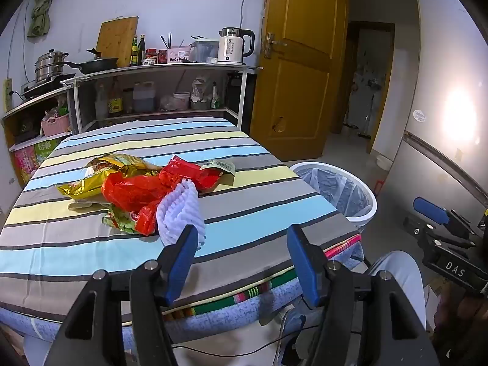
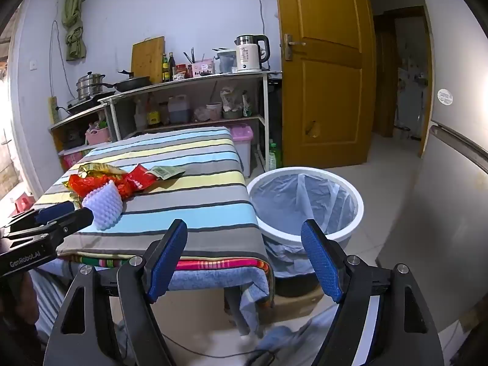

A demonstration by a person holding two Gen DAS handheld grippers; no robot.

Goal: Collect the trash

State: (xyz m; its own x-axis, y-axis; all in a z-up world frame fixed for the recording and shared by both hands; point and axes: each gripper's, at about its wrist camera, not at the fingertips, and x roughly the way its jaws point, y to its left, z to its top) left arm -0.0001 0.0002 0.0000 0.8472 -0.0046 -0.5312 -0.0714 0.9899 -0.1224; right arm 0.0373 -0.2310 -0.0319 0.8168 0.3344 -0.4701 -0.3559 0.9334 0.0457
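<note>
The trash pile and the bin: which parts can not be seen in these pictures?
- Bin: its bottom is hidden by the liner in both views; the table cuts its left side in the left wrist view.
- Pile: wrappers under the foam are covered; the count is unclear.
- Green wrapper: print too small.

Both pictures are evenly lit with a cool, bluish tone, and shadows are soft. In the left wrist view a strong white glare [image 1: 459, 113] burns out part of the grey panel at the right edge. In the right wrist view bright daylight [image 2: 4, 140] washes out the left edge. Fisheye distortion bends the door [image 2: 323, 61] and the walls, and the corners are black. The centre is sharp, while the borders look slightly soft.
</note>
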